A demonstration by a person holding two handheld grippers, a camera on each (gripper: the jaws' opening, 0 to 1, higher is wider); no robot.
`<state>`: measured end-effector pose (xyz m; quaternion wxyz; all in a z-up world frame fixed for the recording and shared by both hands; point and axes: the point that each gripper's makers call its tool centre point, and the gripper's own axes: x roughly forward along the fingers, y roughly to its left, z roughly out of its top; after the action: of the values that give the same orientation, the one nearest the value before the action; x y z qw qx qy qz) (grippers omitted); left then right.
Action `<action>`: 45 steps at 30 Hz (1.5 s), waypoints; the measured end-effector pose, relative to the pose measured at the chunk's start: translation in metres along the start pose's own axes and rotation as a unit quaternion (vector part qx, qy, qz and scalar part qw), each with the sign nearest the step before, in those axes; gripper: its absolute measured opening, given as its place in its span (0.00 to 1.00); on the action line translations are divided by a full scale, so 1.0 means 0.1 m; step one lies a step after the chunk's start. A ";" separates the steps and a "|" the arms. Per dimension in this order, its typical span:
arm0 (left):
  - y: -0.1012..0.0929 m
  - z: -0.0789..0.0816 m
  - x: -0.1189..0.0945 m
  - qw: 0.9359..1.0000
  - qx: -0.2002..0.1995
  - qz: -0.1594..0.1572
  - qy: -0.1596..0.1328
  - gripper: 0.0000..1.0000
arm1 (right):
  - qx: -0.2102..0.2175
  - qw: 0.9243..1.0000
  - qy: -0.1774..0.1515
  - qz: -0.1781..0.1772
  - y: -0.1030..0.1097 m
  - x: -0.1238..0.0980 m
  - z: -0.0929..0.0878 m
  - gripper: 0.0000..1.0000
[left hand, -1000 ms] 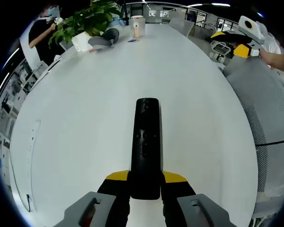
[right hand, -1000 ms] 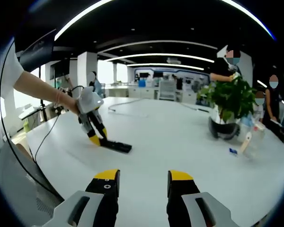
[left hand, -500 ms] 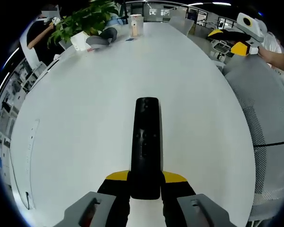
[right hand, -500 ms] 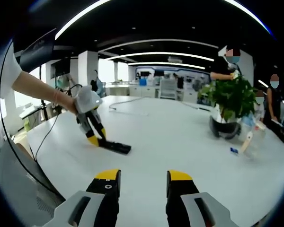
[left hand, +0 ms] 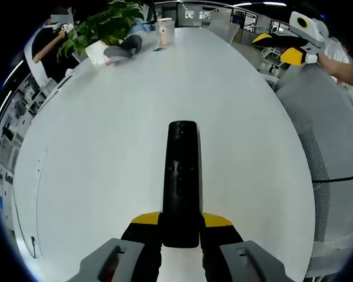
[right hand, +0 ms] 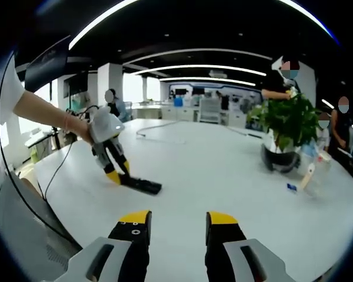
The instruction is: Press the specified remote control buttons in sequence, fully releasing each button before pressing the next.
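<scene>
Since a second ago the right hand-held gripper (left hand: 285,47) has drifted a little higher in the left gripper view; the remote (left hand: 182,182) has not shifted. The left hand-held gripper (left hand: 180,222) clamps the one remote's near end, pinning it flat on the white bench (left hand: 106,129), probably so it cannot slide under a press. The right hand-held gripper hangs well apart, jaws spread and empty. There are two grippers and one potted plant (right hand: 285,132).
</scene>
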<state>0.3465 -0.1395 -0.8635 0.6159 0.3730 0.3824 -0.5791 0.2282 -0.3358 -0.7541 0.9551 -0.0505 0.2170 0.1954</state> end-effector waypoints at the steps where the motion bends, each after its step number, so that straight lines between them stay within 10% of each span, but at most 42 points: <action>1: -0.01 0.00 0.00 1.000 0.000 0.000 0.000 0.24 | 0.000 1.000 0.000 0.000 0.00 0.00 0.00 0.34; 45: -0.68 -0.05 -0.04 1.000 0.013 -0.012 -0.021 0.24 | -0.006 1.000 0.014 0.011 0.05 0.03 -0.03 0.33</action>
<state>0.2781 -0.1368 -0.8630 0.6119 0.3637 0.3664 -0.5992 0.2272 -0.3312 -0.7583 0.9496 -0.0570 0.2292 0.2062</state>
